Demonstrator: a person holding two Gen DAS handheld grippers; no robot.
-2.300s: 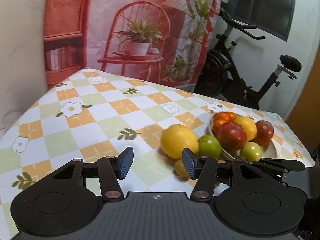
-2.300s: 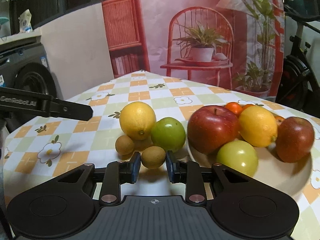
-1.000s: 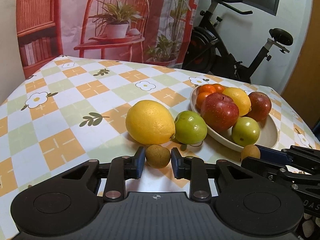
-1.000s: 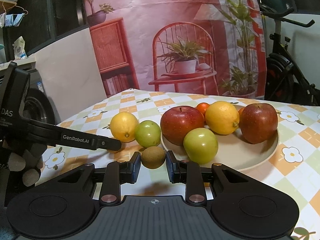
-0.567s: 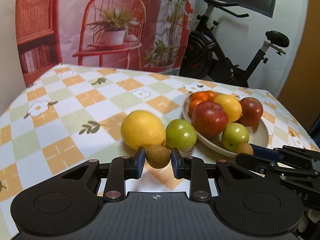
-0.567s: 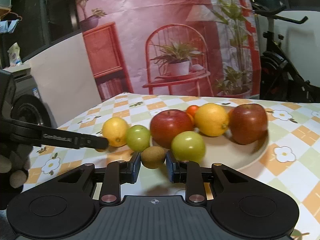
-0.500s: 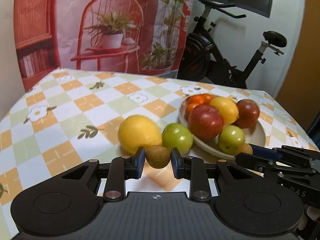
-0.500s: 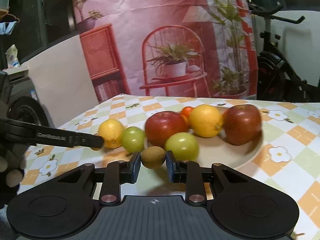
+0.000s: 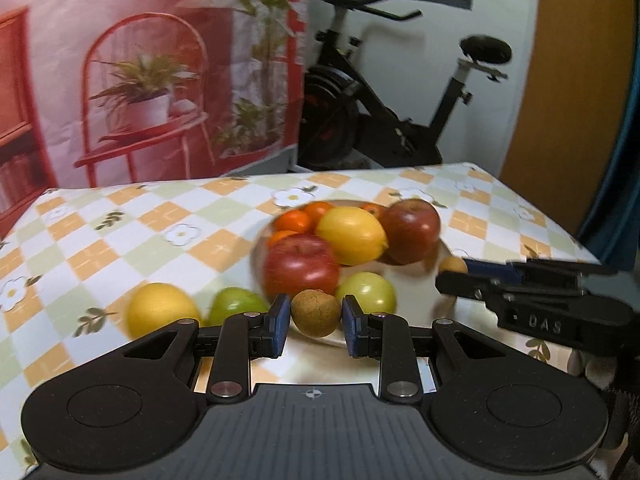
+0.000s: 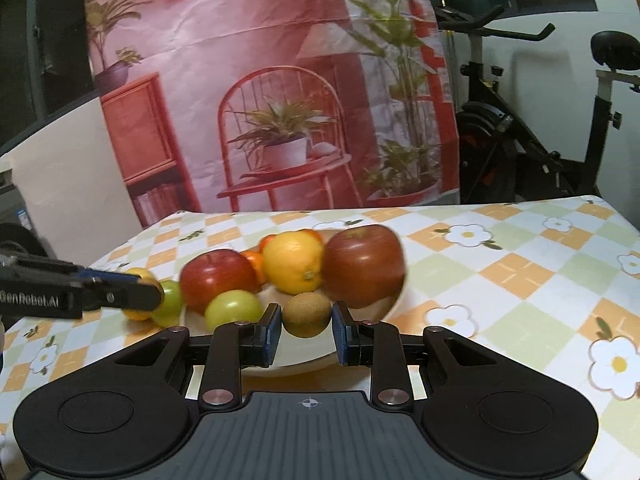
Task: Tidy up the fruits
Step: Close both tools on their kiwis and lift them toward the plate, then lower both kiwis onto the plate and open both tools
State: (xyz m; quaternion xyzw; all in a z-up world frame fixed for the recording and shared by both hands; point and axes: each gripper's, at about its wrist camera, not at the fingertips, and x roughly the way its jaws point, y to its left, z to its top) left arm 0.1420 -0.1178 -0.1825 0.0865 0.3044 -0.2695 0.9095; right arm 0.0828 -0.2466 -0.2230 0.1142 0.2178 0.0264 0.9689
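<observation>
Both grippers (image 9: 316,325) (image 10: 306,330) carried round brown fuzzy fruits (image 9: 316,313) (image 10: 307,314) over plate (image 9: 434,276).

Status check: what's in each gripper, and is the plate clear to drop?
Left gripper shut on a small brown fruit. Right gripper shut on another brown fruit. Plate crowded behind; bare patch at its near rim.
</observation>
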